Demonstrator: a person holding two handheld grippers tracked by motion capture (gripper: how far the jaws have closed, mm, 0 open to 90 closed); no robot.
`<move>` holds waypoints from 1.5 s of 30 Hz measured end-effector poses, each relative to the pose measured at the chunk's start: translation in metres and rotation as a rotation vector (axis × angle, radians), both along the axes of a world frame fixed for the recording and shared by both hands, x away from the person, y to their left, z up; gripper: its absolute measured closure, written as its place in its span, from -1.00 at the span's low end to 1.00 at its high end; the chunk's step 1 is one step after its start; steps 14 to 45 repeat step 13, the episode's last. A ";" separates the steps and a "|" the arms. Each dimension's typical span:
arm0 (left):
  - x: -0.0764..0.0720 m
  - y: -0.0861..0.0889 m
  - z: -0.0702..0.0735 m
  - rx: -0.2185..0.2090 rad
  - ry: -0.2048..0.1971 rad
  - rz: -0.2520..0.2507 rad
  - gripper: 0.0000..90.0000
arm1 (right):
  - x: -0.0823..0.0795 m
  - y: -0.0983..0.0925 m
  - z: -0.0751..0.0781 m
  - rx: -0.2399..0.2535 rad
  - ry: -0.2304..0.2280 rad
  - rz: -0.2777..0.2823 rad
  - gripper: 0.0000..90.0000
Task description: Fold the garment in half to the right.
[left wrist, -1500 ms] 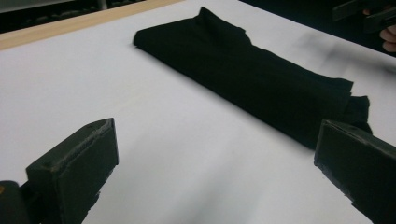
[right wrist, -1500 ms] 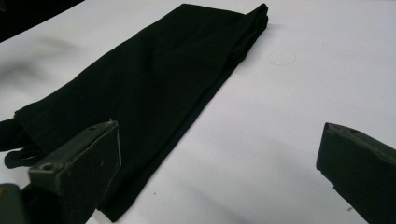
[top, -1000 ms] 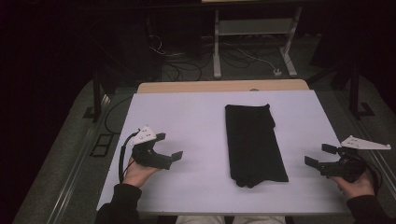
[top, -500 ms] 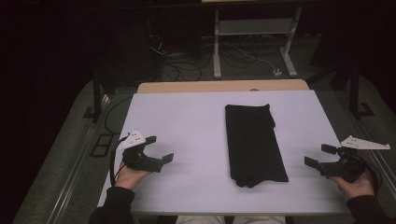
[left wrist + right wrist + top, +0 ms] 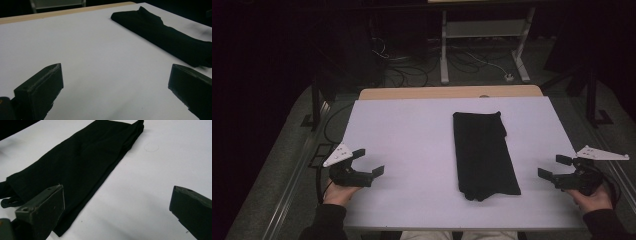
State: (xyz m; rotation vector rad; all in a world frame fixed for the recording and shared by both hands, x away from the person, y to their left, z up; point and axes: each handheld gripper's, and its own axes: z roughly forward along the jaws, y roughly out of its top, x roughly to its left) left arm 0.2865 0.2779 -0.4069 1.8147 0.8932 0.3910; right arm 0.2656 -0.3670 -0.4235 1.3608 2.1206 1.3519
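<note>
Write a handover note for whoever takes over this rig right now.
Left tool: open, empty, low over the table near its left front corner.
Right tool: open, empty, at the table's right edge.
Black cloth: folded into a long strip, lying flat right of centre, nearer the right tool; loops stick out at its near end.
Done: cloth lies folded, neither tool touching it.
Left: probably grasp it for the next fold.
</note>
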 end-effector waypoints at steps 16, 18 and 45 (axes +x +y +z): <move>0.000 0.005 -0.009 0.032 0.034 0.009 -1.00 | 0.002 0.000 0.000 -0.005 -0.009 0.012 -1.00; 0.000 0.005 -0.009 0.032 0.034 0.009 -1.00 | 0.002 0.000 0.000 -0.005 -0.009 0.012 -1.00; 0.000 0.005 -0.009 0.032 0.034 0.009 -1.00 | 0.002 0.000 0.000 -0.005 -0.009 0.012 -1.00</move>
